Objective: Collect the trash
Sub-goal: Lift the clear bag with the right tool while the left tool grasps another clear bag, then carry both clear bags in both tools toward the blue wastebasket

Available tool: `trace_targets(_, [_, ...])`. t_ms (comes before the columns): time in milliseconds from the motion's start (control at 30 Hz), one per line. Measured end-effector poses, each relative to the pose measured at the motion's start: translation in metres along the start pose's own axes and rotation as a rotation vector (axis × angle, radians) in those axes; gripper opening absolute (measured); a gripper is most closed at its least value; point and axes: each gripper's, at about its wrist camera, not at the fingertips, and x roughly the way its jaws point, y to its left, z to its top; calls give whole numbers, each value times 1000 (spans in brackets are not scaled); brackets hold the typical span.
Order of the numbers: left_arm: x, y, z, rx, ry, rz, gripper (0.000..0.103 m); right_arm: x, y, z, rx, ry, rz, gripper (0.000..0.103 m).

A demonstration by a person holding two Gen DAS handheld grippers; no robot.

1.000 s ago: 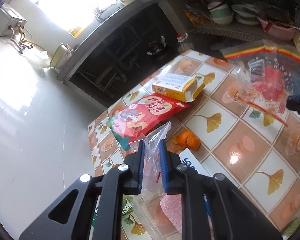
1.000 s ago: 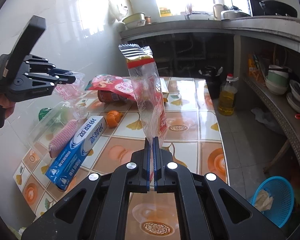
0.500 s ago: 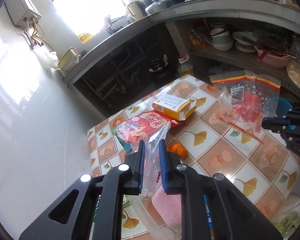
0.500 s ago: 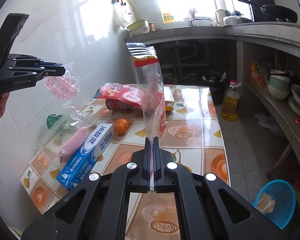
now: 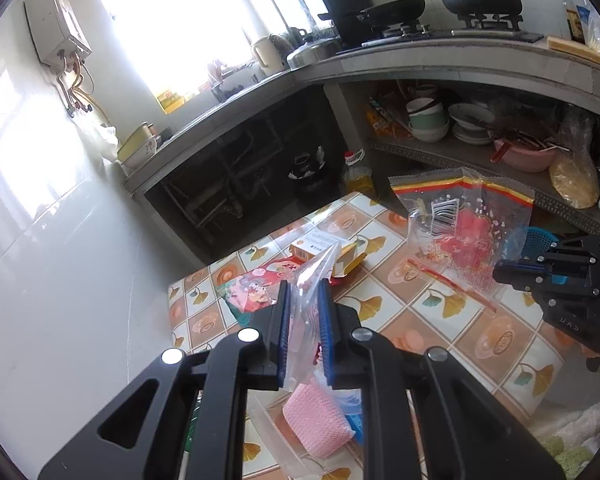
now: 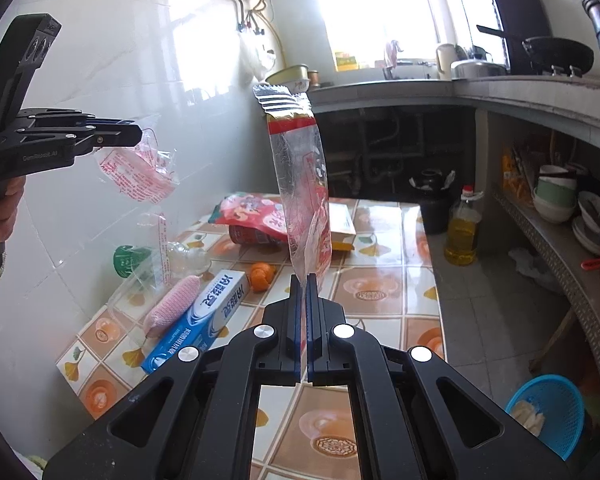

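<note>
Clear snack wrapper with red print and a red-and-gold sealed top (image 6: 300,184): stands upright, long axis near vertical, bottom edge pinched in the right gripper (image 6: 302,292), whose fingers are pressed fully together on the film; the sealed end is uppermost, well above the tabletop (image 6: 380,296). Crumpled clear bag with pink print (image 6: 140,172): hangs from the left gripper (image 6: 134,136), fingers nearly closed with a wad of film between them, also clear of the tabletop. Both pieces are airborne and apart, the left one toward the white tiled wall. Blue basket (image 6: 548,404): on the floor beyond the tabletop's right edge, lower than either piece and nearer the right gripper; judged the likely drop point, though that is uncertain. Remaining on the tabletop: red snack packet (image 6: 256,212), orange peel (image 6: 260,276), toothpaste box (image 6: 204,320), pink sponge (image 6: 172,304), yellow carton (image 5: 328,252).
</note>
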Motion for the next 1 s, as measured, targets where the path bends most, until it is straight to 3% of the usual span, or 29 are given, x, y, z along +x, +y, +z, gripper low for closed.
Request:
trace_targets(400, [-18, -25, 16, 12, -54, -49, 13, -30, -6, 2, 10, -47, -26, 0])
trace_targets(1000, [4, -101, 66, 38, -130, -234, 12, -68, -61, -11, 116, -83, -155, 0])
